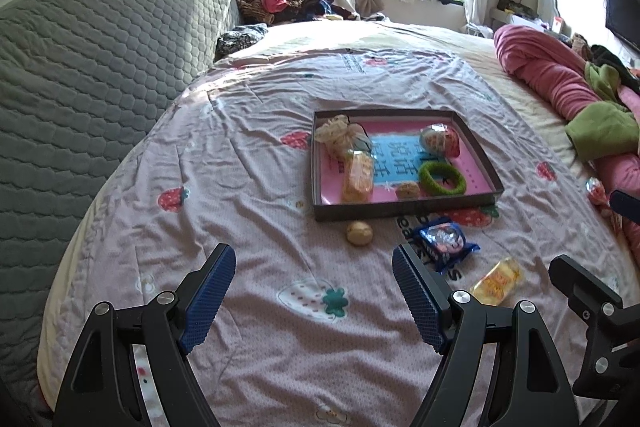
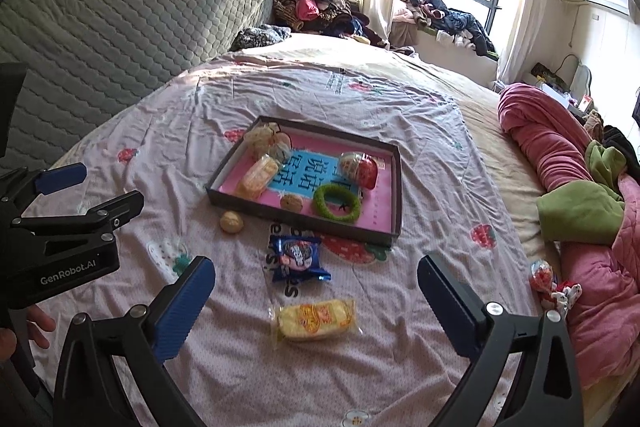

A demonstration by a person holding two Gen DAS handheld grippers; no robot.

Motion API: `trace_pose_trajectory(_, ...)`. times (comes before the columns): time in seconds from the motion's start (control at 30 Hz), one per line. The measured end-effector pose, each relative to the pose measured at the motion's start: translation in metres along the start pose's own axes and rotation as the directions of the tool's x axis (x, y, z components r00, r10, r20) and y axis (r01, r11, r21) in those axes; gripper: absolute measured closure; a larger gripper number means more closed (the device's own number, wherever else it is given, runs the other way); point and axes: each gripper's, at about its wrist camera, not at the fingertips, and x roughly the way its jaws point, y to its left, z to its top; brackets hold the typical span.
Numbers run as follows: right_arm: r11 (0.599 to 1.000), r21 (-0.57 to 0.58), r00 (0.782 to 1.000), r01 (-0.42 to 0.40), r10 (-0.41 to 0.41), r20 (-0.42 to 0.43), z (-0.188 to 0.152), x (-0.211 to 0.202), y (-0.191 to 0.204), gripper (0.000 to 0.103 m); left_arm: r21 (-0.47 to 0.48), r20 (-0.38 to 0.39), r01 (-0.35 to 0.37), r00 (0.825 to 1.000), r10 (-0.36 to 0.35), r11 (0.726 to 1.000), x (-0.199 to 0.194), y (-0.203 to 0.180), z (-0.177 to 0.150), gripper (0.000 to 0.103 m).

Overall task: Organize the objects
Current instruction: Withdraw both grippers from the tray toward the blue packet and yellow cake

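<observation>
Fingers spread wide on both tools: the right hand-held gripper [image 2: 316,301] hovers low over the bed [image 2: 420,99] with nothing between its blue pads, and the left hand-held gripper [image 1: 314,291] is just as open and just as empty beside it.

Nearest of the loose things is the yellow snack packet [image 2: 314,319]. It lies on the bedspread almost dead centre between the right gripper's fingers, a little ahead of the tips, with its long axis running side to side across the gripper's opening. From the left gripper it sits off to the right, past that tool's right finger, so I'd judge the right hand the nearer and better placed; closing across the packet's short width would likely call for a turn of the wrist.

Just beyond it lies the blue cookie packet [image 2: 298,259], then a small round pastry [image 2: 231,221] close to the near wall of the dark tray [image 2: 304,221]. The tray already holds another yellow packet [image 2: 256,177], a green ring [image 2: 336,203], a red-and-white wrapped ball [image 2: 359,165], a small round thing and a pale bundle in the far corner. A red-wrapped candy [image 2: 542,277] lies apart, far right, by the pink blanket [image 2: 560,147].
</observation>
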Motion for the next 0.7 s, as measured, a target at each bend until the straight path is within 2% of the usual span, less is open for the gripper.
trace_pose_trajectory(0.3, 1.000, -0.020, 0.999, 0.007, -0.008, -0.043, -0.011, 0.015, 0.002, 0.001, 0.018, -0.042, 0.002, 0.999, -0.001, 1.000, 0.020, -0.007, -0.014, 0.021)
trace_pose_trajectory(0.7, 0.999, -0.029, 0.993, 0.013, -0.016, -0.115, -0.016, 0.057, 0.002, 0.001, 0.044, -0.091, 0.012, 0.996, -0.008, 0.999, 0.059, -0.015, -0.017, 0.021)
